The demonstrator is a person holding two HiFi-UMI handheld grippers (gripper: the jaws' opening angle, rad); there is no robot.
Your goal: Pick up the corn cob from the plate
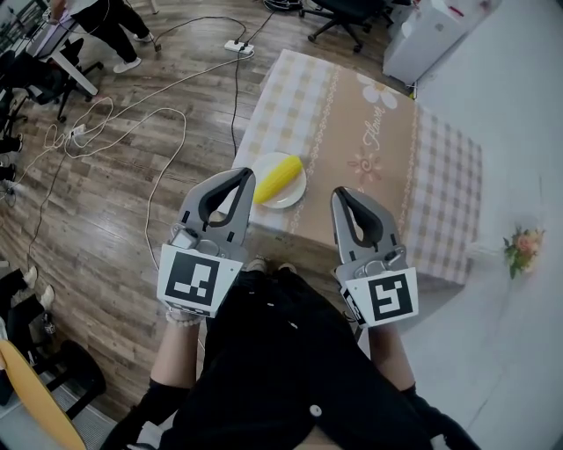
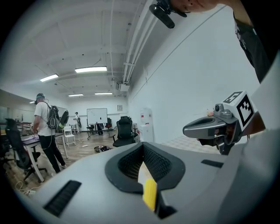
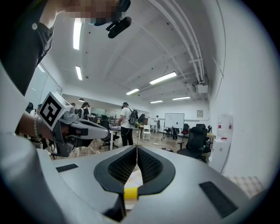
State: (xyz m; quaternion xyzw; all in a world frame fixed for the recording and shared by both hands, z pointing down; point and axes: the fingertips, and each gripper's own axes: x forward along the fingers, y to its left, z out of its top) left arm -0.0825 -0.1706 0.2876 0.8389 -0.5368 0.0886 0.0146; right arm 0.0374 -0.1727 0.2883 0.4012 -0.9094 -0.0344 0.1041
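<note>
A yellow corn cob (image 1: 278,178) lies on a white plate (image 1: 296,197) near the front left corner of the table (image 1: 378,149), which has a checked cloth. My left gripper (image 1: 239,176) hangs just left of the plate, its tip over the plate's left rim, jaws shut and empty. My right gripper (image 1: 341,194) is to the right of the plate, also shut with nothing in it. In the left gripper view the jaws (image 2: 142,146) meet and point level into the room; the right gripper view shows its jaws (image 3: 137,148) closed the same way. Neither gripper view shows the corn.
Cables and a power strip (image 1: 237,47) run over the wood floor left of the table. Office chairs (image 1: 339,18) stand beyond it and a white cabinet (image 1: 431,35) at the far right. A small flower bunch (image 1: 521,248) lies at right. People stand at desks (image 2: 46,127).
</note>
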